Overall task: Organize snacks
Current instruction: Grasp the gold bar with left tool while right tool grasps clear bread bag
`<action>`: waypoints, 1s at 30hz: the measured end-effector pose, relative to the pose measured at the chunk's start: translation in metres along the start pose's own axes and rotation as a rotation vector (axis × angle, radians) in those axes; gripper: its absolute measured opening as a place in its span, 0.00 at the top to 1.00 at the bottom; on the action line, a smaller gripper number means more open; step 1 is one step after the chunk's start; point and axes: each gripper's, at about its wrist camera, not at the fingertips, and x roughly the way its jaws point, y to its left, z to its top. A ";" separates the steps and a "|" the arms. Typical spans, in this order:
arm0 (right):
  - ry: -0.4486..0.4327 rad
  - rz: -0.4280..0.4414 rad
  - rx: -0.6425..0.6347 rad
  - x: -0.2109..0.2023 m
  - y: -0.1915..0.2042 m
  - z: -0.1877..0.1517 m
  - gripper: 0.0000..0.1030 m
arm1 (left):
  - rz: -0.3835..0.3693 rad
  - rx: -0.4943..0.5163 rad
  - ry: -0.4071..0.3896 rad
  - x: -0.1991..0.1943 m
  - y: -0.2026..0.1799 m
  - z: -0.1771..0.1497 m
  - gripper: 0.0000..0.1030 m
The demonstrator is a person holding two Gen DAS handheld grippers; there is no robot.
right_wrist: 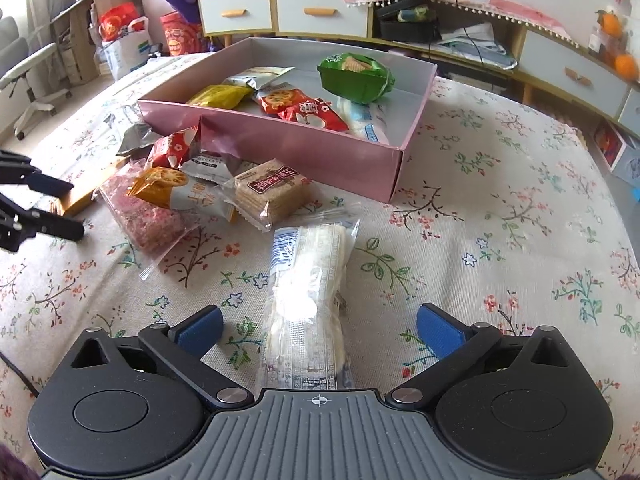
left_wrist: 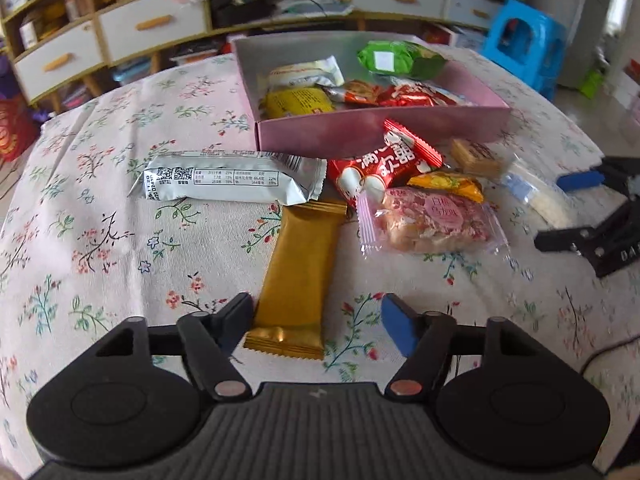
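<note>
Pink box [right_wrist: 360, 168] held about 6 snacks; roughly 7 lay outside. Left gripper [left_wrist: 316, 320] gaped around gold bar [left_wrist: 298, 276], ungripped. Right gripper [right_wrist: 318, 328] wide over white pack [right_wrist: 308, 292].

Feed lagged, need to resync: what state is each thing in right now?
Pink box: open, partly filled.
Gold bar: on the cloth, between open left hand-held gripper fingers, ungripped.
White pack: on the cloth, between open right hand-held gripper fingers, ungripped.
Green bag: in the box.

Pink box [left_wrist: 360, 130]; gold bar wrapper [left_wrist: 298, 276]; floral tablecloth [left_wrist: 100, 240]
</note>
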 end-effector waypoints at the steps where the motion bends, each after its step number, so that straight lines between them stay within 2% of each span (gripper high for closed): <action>1: 0.000 -0.003 0.003 0.000 0.000 0.000 0.00 | 0.007 -0.001 -0.011 0.002 -0.002 -0.001 0.25; 5: -0.005 -0.021 0.018 -0.001 0.002 -0.001 0.00 | 0.023 -0.019 -0.062 0.006 -0.003 -0.001 0.25; 8: 0.002 -0.030 0.028 -0.001 0.003 0.000 0.00 | 0.029 -0.019 -0.083 0.005 -0.004 -0.001 0.29; 10: 0.006 -0.029 0.026 0.000 0.003 0.000 0.00 | 0.030 -0.019 -0.094 0.004 -0.004 0.000 0.35; 17: 0.019 -0.034 0.027 0.000 0.004 0.003 0.00 | 0.023 -0.007 -0.116 0.003 -0.004 -0.002 0.45; 20: 0.021 -0.042 0.027 0.000 0.007 0.004 0.02 | 0.023 -0.010 -0.118 0.002 -0.004 -0.003 0.54; 25: 0.020 -0.037 0.033 -0.003 0.012 0.009 0.18 | 0.016 -0.002 -0.104 0.002 -0.006 0.001 0.69; 28: 0.014 -0.027 0.026 -0.007 0.015 0.011 0.38 | 0.026 -0.020 -0.092 0.002 -0.007 0.002 0.73; 30: 0.012 -0.029 0.030 -0.008 0.014 0.012 0.60 | 0.033 -0.029 -0.082 0.001 -0.009 0.003 0.74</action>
